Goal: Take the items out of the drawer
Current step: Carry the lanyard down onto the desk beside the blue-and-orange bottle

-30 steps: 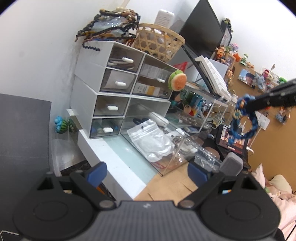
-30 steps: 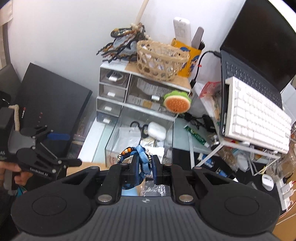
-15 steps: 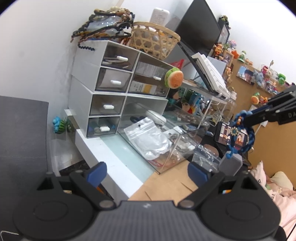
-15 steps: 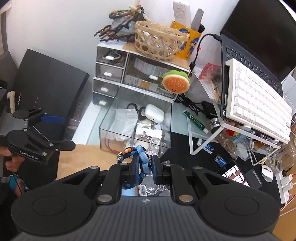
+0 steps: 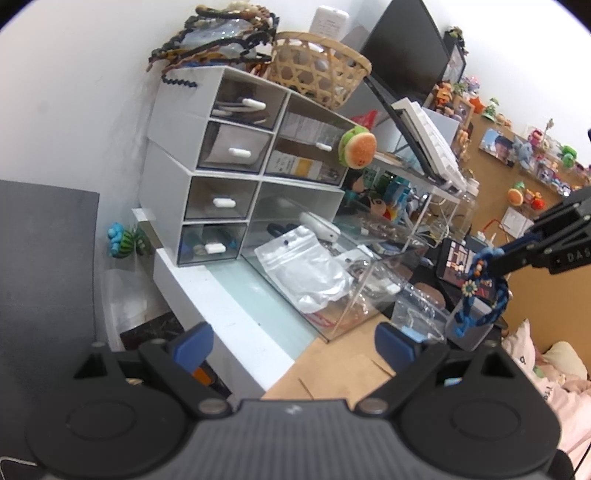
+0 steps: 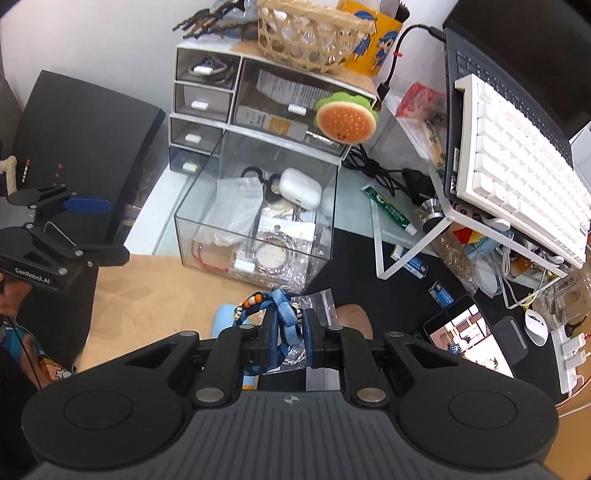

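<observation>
A clear drawer (image 6: 258,218) is pulled out of the white drawer unit (image 6: 229,96) and holds a plastic bag (image 6: 232,210), a white earbud case (image 6: 300,187) and small items. It also shows in the left wrist view (image 5: 314,273). My right gripper (image 6: 290,326) is shut on a blue braided bracelet (image 6: 284,314) with beads, held above the desk in front of the drawer. In the left wrist view the bracelet (image 5: 480,295) hangs from the right gripper at the right. My left gripper (image 5: 293,341) is open and empty, left of the drawer, and shows in the right wrist view (image 6: 66,225).
A woven basket (image 6: 314,33) and hair ties sit on top of the unit. A burger plush (image 6: 345,120) hangs at its right. A white keyboard (image 6: 517,166) on a wire stand, a phone (image 6: 469,332), cables and clutter fill the right. A black box (image 6: 85,140) stands left.
My right gripper has pulled back and down from the drawer with the bracelet, now lower over the desk. My left gripper stays open and has barely shifted.
</observation>
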